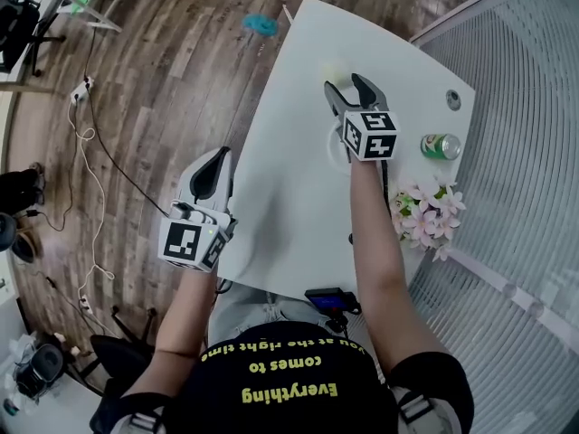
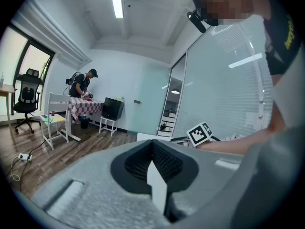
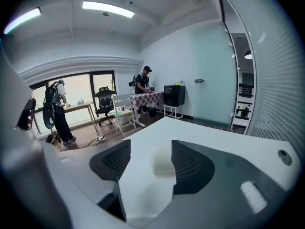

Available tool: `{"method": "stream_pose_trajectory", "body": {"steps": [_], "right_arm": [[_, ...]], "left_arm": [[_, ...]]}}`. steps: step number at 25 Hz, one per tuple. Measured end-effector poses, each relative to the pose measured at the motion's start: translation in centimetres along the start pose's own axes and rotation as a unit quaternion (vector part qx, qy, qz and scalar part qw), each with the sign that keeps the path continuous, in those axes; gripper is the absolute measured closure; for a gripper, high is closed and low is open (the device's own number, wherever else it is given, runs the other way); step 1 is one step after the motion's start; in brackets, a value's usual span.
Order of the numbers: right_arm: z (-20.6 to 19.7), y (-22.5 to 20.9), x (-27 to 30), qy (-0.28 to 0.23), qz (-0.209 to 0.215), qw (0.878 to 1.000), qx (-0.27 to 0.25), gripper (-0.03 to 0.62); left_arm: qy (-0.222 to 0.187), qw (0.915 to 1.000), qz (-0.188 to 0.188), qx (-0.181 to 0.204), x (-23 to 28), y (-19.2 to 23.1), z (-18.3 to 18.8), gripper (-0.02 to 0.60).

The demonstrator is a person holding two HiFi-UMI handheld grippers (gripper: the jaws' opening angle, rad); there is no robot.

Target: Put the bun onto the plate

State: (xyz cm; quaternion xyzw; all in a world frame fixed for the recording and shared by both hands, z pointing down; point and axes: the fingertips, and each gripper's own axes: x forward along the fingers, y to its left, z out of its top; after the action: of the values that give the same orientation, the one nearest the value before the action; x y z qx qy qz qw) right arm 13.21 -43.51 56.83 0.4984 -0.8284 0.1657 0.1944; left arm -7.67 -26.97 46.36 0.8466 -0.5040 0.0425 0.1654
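A small pale bun [image 1: 336, 68] lies on the white table [image 1: 298, 197] toward its far side. My right gripper [image 1: 349, 85] hovers just short of it, jaws open and empty. In the right gripper view the bun [image 3: 163, 161] shows beyond the gap, nearer the right pad [image 3: 190, 168], with no pad touching it. My left gripper [image 1: 213, 166] hangs off the table's left edge over the wooden floor. Its jaws are shut with nothing in them. In the left gripper view the left gripper [image 2: 152, 147] points across the room, and its tips meet.
A green can [image 1: 441, 146] lies on its side near the table's right edge, with a bunch of pink flowers [image 1: 425, 211] closer to me. A teal object [image 1: 261, 24] lies on the floor past the table's far corner. Cables [image 1: 86, 152] run over the floor at left.
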Motion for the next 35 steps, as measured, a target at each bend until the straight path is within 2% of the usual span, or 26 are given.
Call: {"method": "stream_pose_trajectory", "body": {"steps": [4,10,23,35], "right_arm": [[-0.4,-1.2,2.3,0.012,-0.017,1.0,-0.022,0.288],[-2.2,-1.8,5.5,0.037,-0.001,0.999,-0.04,0.241],[-3.1,-2.3,7.4,0.103,-0.016,0.992,-0.066,0.253],[-3.1,-2.4,6.9,0.111,-0.017,0.992,-0.063,0.267]], "left_arm": [[-0.004,1.0,0.0,-0.006,0.5,0.9,0.0,0.58],[-0.005,0.9999,0.004,-0.01,0.8,1.3,-1.1,0.58],[0.003,0.9997,0.016,-0.016,-0.3,2.5,-2.0,0.58],[0.007,0.9996,0.021,-0.015,-1.5,3.6,-2.3,0.58]]}}
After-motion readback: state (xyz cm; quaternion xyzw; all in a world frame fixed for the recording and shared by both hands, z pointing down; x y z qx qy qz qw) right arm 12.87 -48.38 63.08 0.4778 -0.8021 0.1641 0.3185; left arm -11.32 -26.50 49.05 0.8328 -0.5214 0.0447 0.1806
